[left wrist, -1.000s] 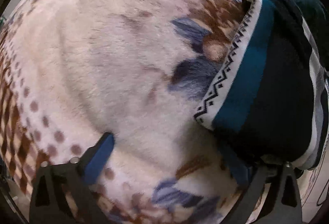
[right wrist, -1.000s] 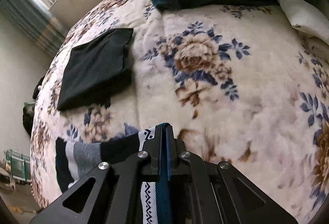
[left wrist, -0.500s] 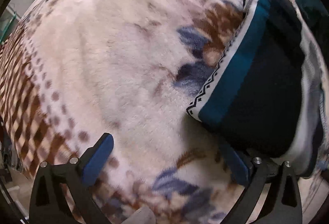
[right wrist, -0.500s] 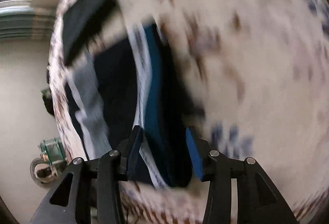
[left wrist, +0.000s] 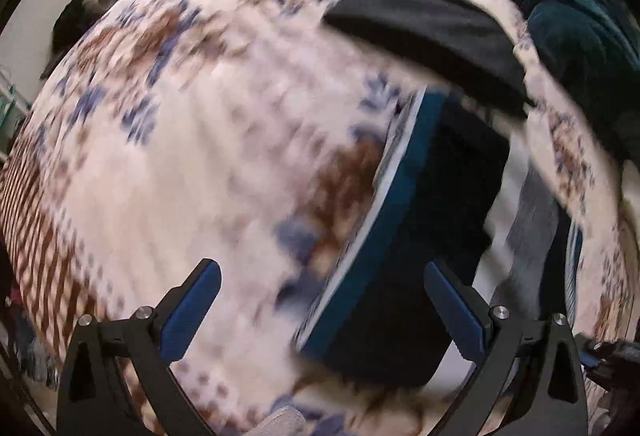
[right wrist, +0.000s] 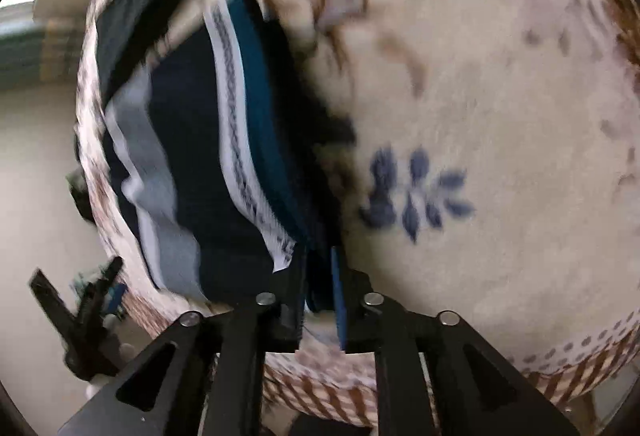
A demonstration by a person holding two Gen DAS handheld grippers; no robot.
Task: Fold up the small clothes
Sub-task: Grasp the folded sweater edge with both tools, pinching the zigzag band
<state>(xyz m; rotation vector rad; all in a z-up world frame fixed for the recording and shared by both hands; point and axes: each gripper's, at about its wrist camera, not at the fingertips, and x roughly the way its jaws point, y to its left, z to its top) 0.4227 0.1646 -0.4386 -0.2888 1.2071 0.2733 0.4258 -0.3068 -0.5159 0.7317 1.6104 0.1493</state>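
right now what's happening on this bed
A person is folding small clothes on a floral blanket with a pair of tongs in each hand. The right tongs have just been closing, with the teal-banded edge of a dark striped garment between their pads. The left tongs hang open above the same garment, gripping nothing. A black piece already folded lies further up the bed, near a dark teal blanket.

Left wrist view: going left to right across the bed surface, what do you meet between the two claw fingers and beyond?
Left claw's left finger → floral blanket → teal band of the folded striped garment → its dark panel → right finger → grey stripe.
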